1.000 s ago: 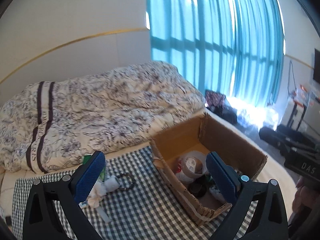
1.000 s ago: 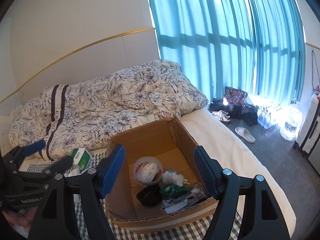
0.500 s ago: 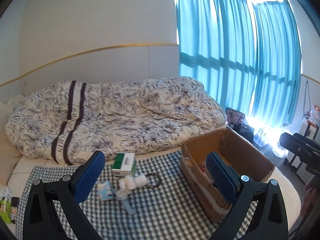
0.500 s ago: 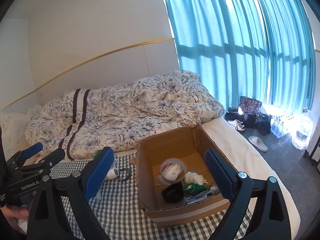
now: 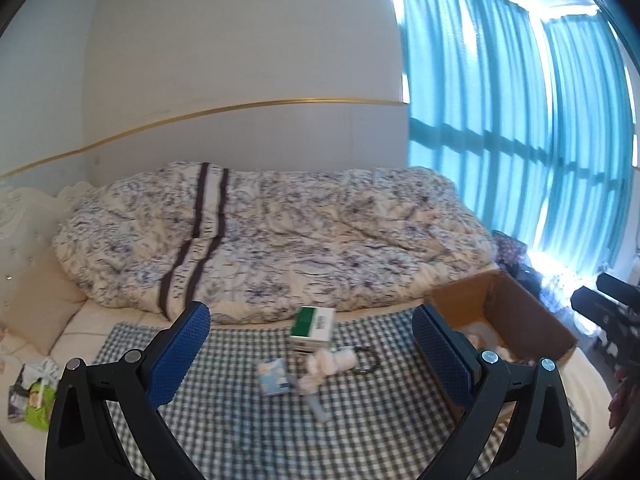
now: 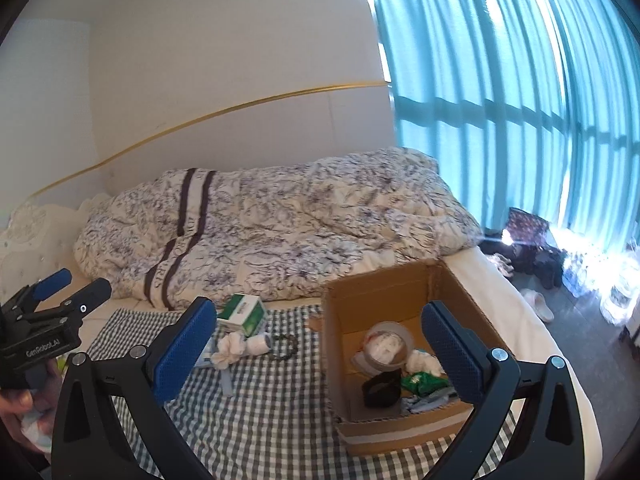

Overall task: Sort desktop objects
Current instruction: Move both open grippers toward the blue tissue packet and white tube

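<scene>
At the far left edge of the bed we see a green packet (image 5: 38, 402) lying off the checked cloth (image 5: 224, 412). Our left hand-held gripper (image 5: 310, 354) hangs above that cloth with its blue pads wide apart and nothing between them. Ahead of it, mid-cloth, sit a small light-blue packet (image 5: 273, 376), a green-and-white box (image 5: 313, 326) standing behind it, a bundle of white rolled pieces (image 5: 330, 362) and a dark ring-shaped item (image 5: 366, 360), all close together. To the right of these stands the open cardboard box (image 6: 384, 292), resting on the cloth at the bed's edge; inside we make out a clear roll of tape (image 6: 384, 346), a black object (image 6: 382, 388), something white and a green wrapper (image 6: 424, 382). Our right hand-held gripper (image 6: 316, 350) hovers before the box; its jaws have just been opening and now stand fully apart, empty. A floral duvet (image 6: 280, 224) lies behind, turquoise curtains (image 6: 500, 92) at the right.
</scene>
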The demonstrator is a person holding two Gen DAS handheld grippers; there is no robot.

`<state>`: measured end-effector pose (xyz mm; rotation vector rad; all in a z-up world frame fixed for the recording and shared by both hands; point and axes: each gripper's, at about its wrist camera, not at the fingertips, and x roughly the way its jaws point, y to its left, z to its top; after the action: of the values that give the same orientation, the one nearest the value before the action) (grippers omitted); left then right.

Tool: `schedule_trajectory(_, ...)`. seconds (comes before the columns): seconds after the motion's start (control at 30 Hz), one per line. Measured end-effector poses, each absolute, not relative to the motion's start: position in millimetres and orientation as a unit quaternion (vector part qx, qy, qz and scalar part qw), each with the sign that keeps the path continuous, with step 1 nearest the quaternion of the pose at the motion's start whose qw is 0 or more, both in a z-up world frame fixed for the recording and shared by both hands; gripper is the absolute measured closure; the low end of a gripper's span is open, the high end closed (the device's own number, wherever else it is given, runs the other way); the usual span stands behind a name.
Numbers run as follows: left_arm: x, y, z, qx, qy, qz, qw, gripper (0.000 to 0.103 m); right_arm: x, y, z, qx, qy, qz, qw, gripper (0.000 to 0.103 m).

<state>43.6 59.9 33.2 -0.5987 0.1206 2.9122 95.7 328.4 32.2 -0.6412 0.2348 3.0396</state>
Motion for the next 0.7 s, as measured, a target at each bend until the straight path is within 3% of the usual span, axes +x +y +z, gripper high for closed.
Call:
schedule_trajectory(0.27, 48, 17, 34, -0.203, 0.008, 0.978, 0.043, 0.000, 91, 280, 29, -0.196, 0.007, 0.980, -0.016, 0.000)
schedule_trajectory(0.7, 51, -18, 28, -0.212, -0.011, 0.976, 0.049, 0.000, 82, 256, 31, -0.170, 0.051, 0.983, -0.042, 0.000)
